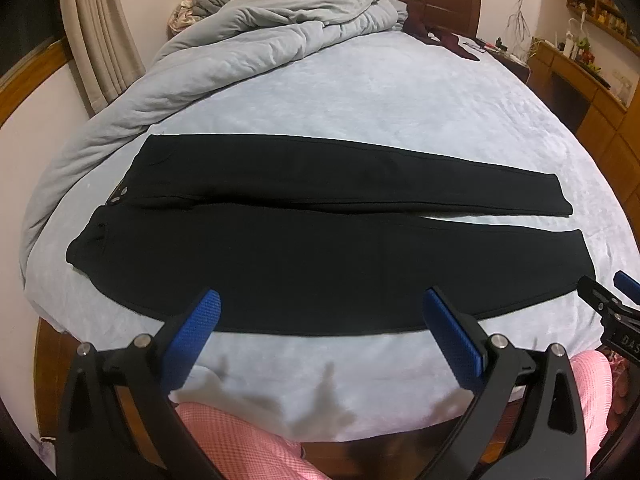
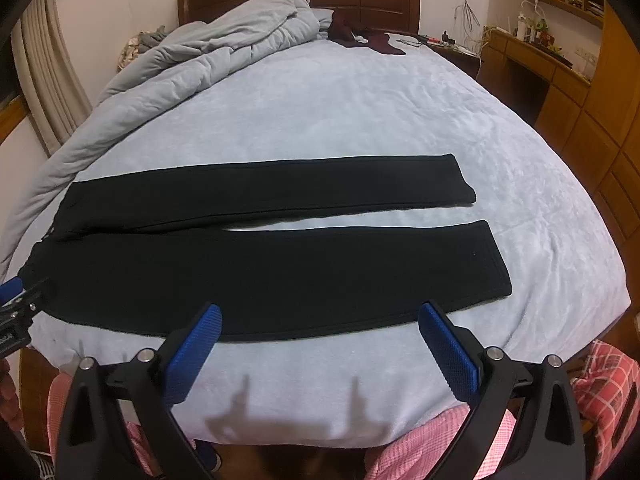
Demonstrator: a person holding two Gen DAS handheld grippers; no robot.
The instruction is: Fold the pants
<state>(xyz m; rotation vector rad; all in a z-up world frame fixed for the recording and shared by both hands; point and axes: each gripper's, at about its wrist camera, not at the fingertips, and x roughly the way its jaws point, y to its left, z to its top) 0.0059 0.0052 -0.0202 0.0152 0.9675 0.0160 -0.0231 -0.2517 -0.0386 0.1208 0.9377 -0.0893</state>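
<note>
Both sets of jaws are standing wide and gripping nothing: my left gripper (image 1: 320, 320) and my right gripper (image 2: 320, 330) are hovering at the near edge of the bed (image 1: 380, 92). Black pants (image 1: 304, 248) are lying flat across the sheet, waistband at the left, cuffs at the right, legs side by side with a thin gap between them. I am judging that folding is not yet begun. Next I am expecting to pinch the near leg's near edge, one gripper toward each end, and carry it over the far leg, keeping the fabric taut so it is not bunching.
</note>
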